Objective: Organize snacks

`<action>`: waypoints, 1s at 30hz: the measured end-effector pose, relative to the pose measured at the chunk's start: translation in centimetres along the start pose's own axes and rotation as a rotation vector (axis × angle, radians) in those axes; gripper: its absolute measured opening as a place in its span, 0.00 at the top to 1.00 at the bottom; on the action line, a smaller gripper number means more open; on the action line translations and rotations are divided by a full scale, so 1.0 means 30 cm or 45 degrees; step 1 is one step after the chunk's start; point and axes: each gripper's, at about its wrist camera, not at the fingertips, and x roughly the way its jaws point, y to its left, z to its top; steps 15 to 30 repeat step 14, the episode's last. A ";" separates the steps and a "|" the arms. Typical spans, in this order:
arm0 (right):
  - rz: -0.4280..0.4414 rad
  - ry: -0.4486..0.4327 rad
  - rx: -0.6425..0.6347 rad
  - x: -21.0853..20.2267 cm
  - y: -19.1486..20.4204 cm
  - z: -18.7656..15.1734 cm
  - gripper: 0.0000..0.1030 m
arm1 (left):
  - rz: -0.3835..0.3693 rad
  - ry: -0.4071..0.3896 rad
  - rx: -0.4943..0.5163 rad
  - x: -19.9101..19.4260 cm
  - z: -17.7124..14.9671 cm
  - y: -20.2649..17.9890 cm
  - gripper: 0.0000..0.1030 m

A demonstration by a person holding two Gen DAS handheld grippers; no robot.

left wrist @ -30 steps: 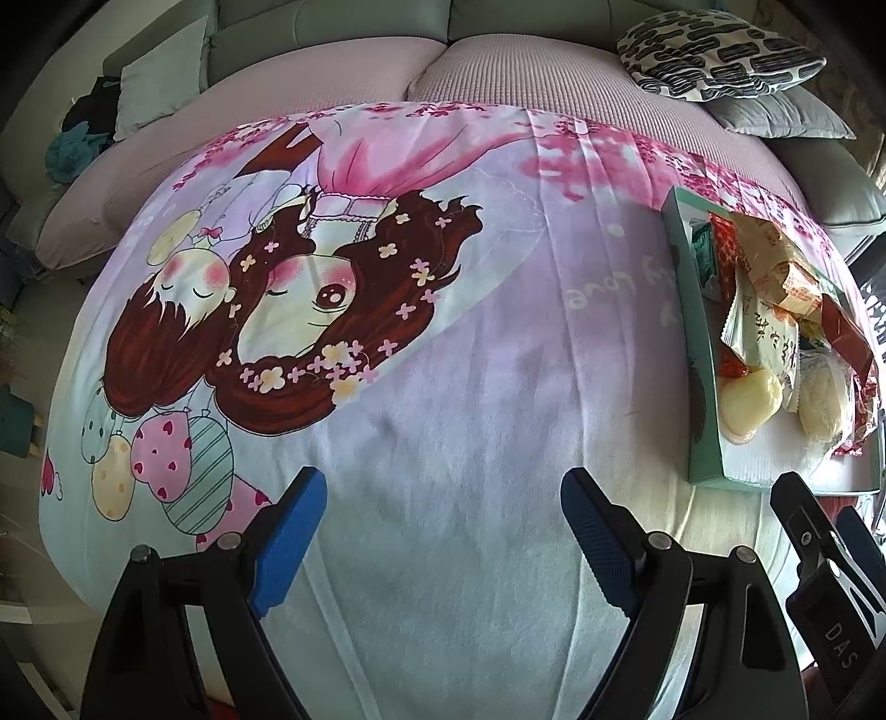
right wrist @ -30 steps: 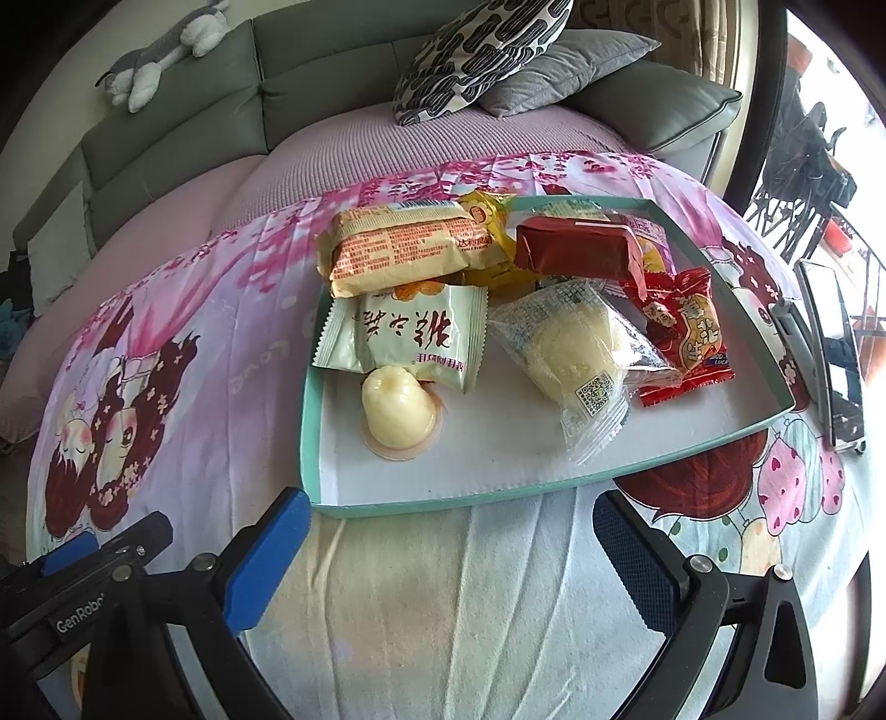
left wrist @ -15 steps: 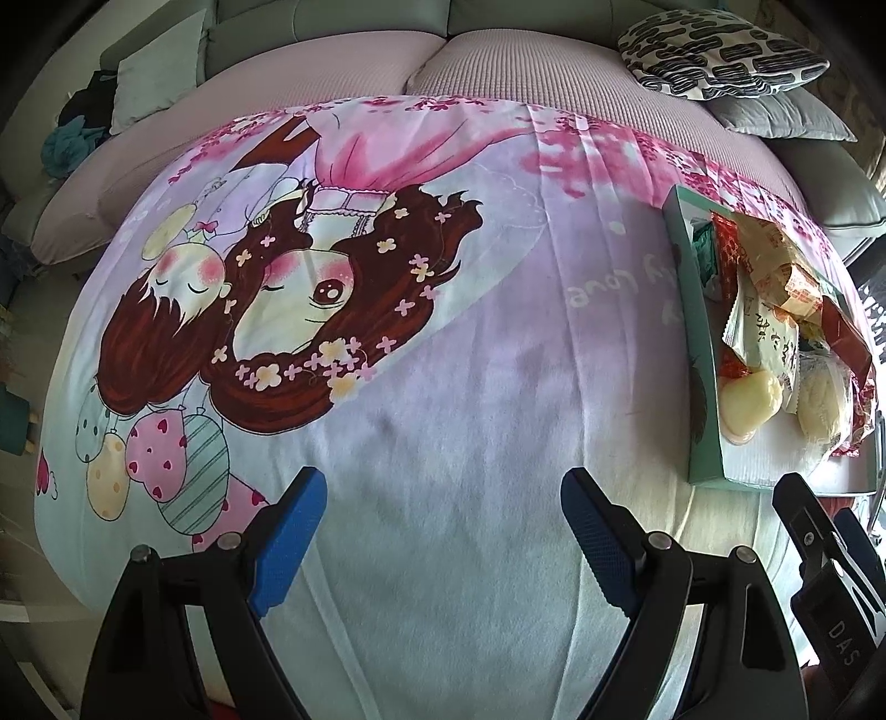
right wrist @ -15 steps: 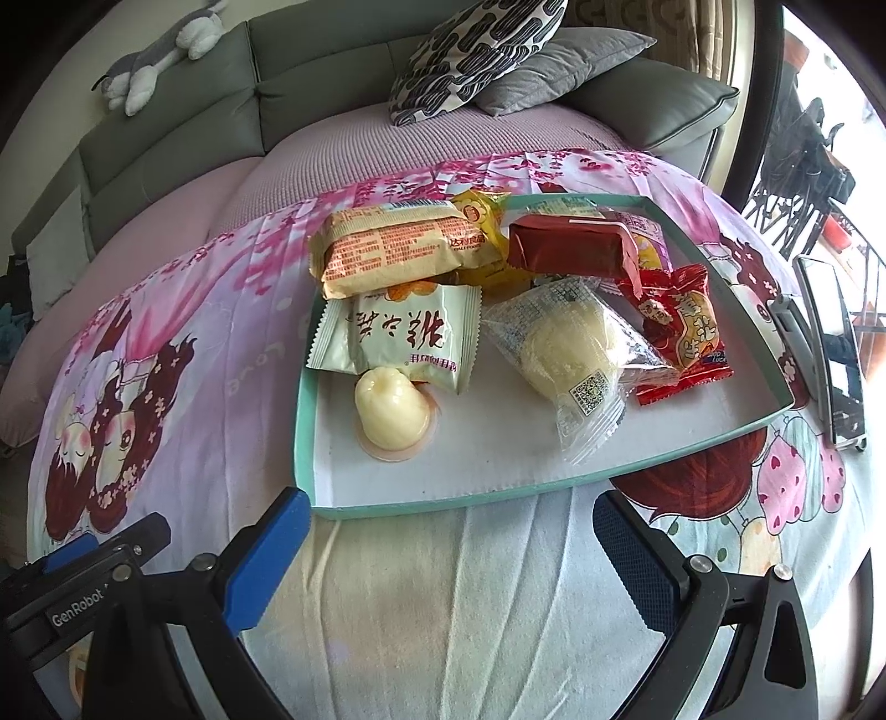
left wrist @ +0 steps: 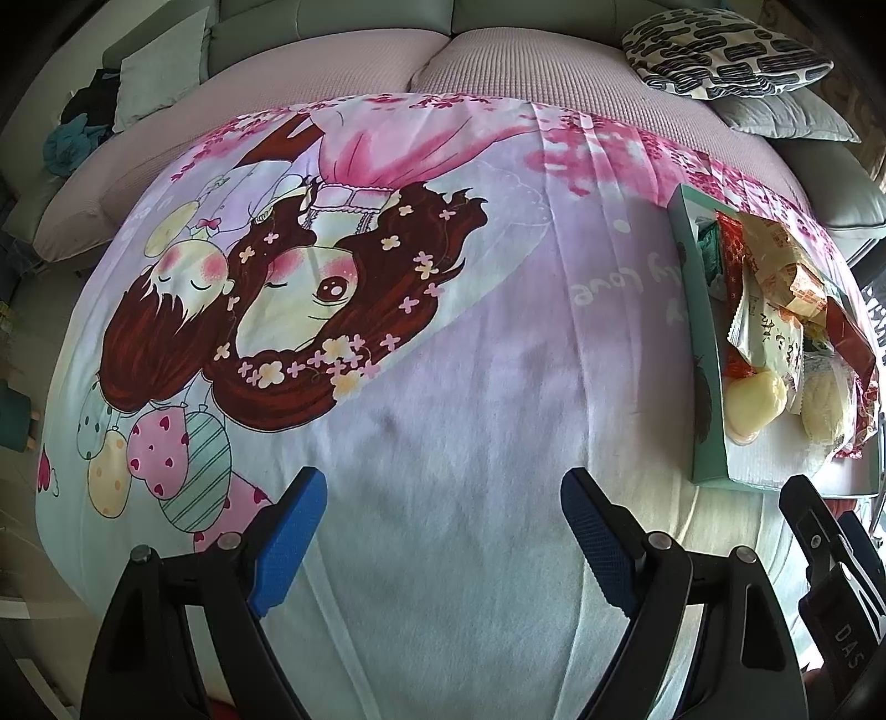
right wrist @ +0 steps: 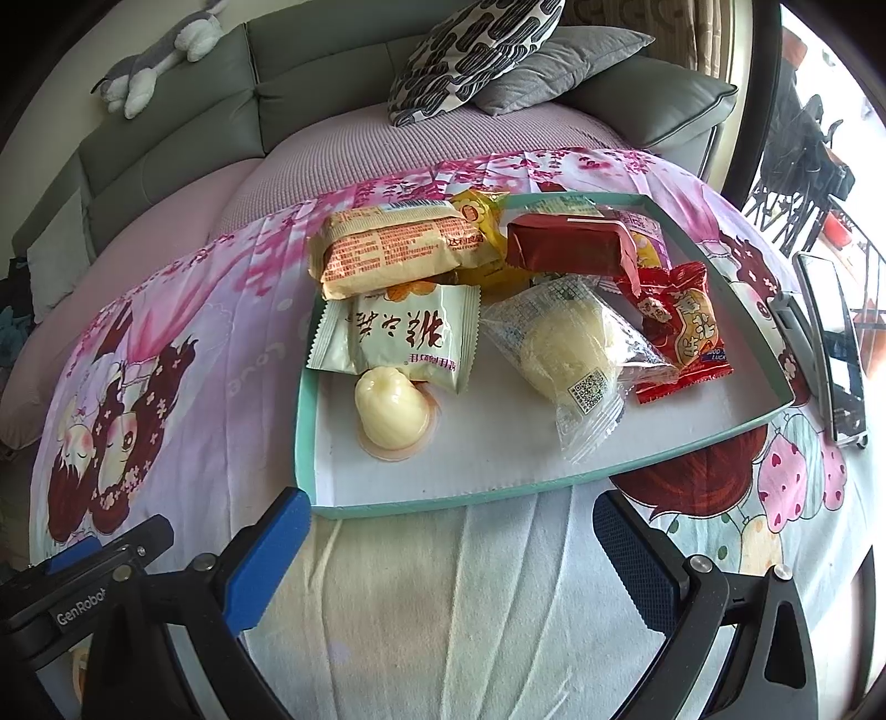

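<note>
A shallow teal-rimmed tray (right wrist: 443, 501) lies on the cartoon-print cloth and holds several wrapped snacks: an orange-printed pack (right wrist: 393, 249), a pale green pack (right wrist: 410, 338), a dark red block (right wrist: 570, 246), a clear-wrapped bun (right wrist: 570, 349), a red packet (right wrist: 686, 332) and a yellow jelly cup (right wrist: 390, 412). My right gripper (right wrist: 446, 520) stands open just in front of the tray's near rim, nothing between its blue pads. My left gripper (left wrist: 440, 501) is open over bare cloth, with the tray (left wrist: 703, 399) off to its right.
A phone on a stand (right wrist: 833, 343) sits right of the tray. The grey sofa (right wrist: 310, 83) with a patterned cushion (right wrist: 470, 50) and a plush toy (right wrist: 155, 61) runs along the back. The cloth (left wrist: 387, 387) drops away at its left and near edges.
</note>
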 end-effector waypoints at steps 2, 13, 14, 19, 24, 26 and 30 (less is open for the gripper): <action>0.000 0.000 0.003 -0.001 -0.001 -0.001 0.00 | 0.004 0.000 0.001 0.000 0.000 0.000 0.16; 0.003 -0.001 0.017 -0.004 -0.003 -0.001 0.00 | 0.012 -0.085 0.026 -0.039 -0.001 -0.010 0.15; 0.003 -0.002 0.018 -0.005 -0.004 -0.001 0.00 | 0.011 -0.079 0.026 -0.036 -0.001 -0.011 0.15; 0.003 -0.002 0.018 -0.005 -0.004 -0.001 0.00 | 0.011 -0.079 0.026 -0.036 -0.001 -0.011 0.15; 0.003 -0.002 0.018 -0.005 -0.004 -0.001 0.00 | 0.011 -0.079 0.026 -0.036 -0.001 -0.011 0.15; 0.003 -0.002 0.018 -0.005 -0.004 -0.001 0.00 | 0.011 -0.079 0.026 -0.036 -0.001 -0.011 0.15; 0.003 -0.002 0.018 -0.005 -0.004 -0.001 0.00 | 0.011 -0.079 0.026 -0.036 -0.001 -0.011 0.15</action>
